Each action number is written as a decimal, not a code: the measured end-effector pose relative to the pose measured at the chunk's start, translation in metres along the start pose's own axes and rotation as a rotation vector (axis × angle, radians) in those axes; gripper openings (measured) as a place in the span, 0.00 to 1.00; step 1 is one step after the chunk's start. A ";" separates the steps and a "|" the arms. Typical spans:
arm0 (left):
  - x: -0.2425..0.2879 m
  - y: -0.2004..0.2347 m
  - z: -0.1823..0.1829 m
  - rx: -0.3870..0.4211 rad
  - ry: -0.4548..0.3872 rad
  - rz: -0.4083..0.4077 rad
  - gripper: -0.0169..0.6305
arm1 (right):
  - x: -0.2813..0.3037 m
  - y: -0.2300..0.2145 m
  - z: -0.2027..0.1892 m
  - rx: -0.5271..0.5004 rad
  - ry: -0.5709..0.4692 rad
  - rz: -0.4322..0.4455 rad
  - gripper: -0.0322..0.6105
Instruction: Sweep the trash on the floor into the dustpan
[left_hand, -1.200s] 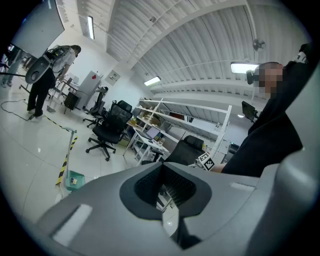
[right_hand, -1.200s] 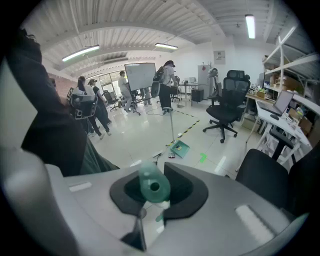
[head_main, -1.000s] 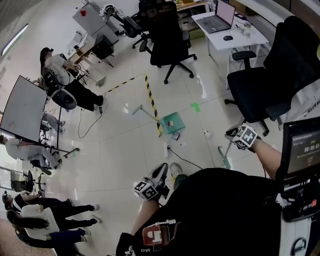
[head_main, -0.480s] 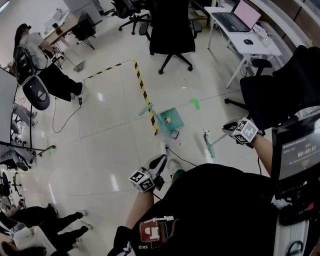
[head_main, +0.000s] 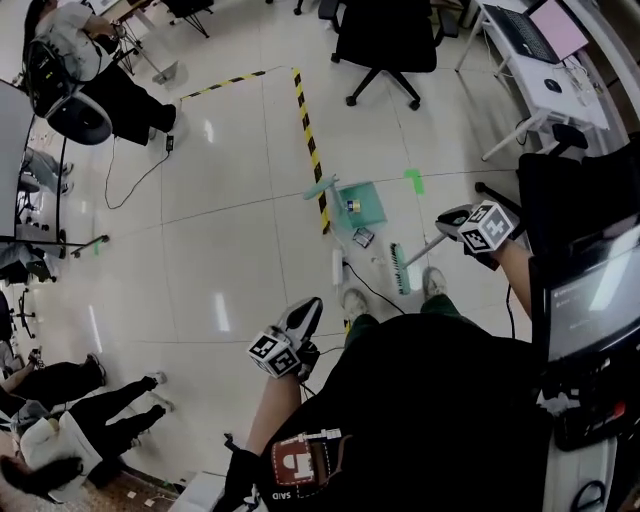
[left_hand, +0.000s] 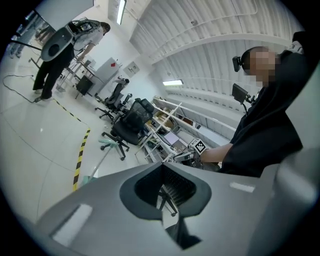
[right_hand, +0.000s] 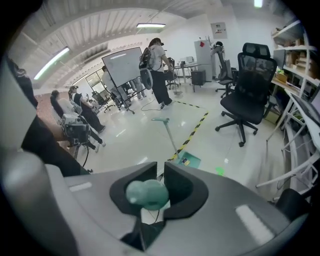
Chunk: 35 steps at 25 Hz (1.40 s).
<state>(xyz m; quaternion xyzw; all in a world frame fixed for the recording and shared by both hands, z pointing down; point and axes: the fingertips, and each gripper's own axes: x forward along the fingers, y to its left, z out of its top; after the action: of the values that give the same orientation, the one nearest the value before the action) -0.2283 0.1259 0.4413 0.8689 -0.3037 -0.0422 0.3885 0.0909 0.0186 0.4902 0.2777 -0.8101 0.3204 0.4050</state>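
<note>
Left gripper (head_main: 303, 316): jaws together, nothing in them, hangs low near my leg. Dustpan (head_main: 362, 204) stands on floor (head_main: 230, 240) beside striped tape (head_main: 310, 140), with scrap (head_main: 352, 206) already inside. Small trash piece (head_main: 363, 237) lies just beside pan. Broom (head_main: 400, 270) head is down near it. Right gripper (head_main: 455, 222) is clamped on green handle top. I judge sweeping is under way. Next move: short stroke pushing piece into pan, without shoving pan away.

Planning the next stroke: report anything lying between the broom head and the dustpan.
Nothing visible blocks it: only trash, a small box, lies between the broom head and the dustpan. The black cable runs closer to the shoes, off that line.
</note>
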 end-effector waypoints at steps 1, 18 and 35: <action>-0.002 0.000 -0.001 -0.006 -0.009 0.028 0.02 | 0.009 -0.005 0.007 0.000 -0.009 0.019 0.12; -0.029 -0.017 -0.082 -0.159 0.007 0.301 0.02 | 0.201 -0.084 0.052 0.190 -0.137 0.218 0.12; -0.008 -0.030 -0.081 -0.159 0.045 0.229 0.02 | 0.161 -0.167 0.002 0.370 -0.150 0.058 0.11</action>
<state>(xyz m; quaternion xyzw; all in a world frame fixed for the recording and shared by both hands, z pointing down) -0.1948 0.1981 0.4749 0.7957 -0.3878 -0.0018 0.4652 0.1253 -0.1208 0.6730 0.3469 -0.7730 0.4537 0.2764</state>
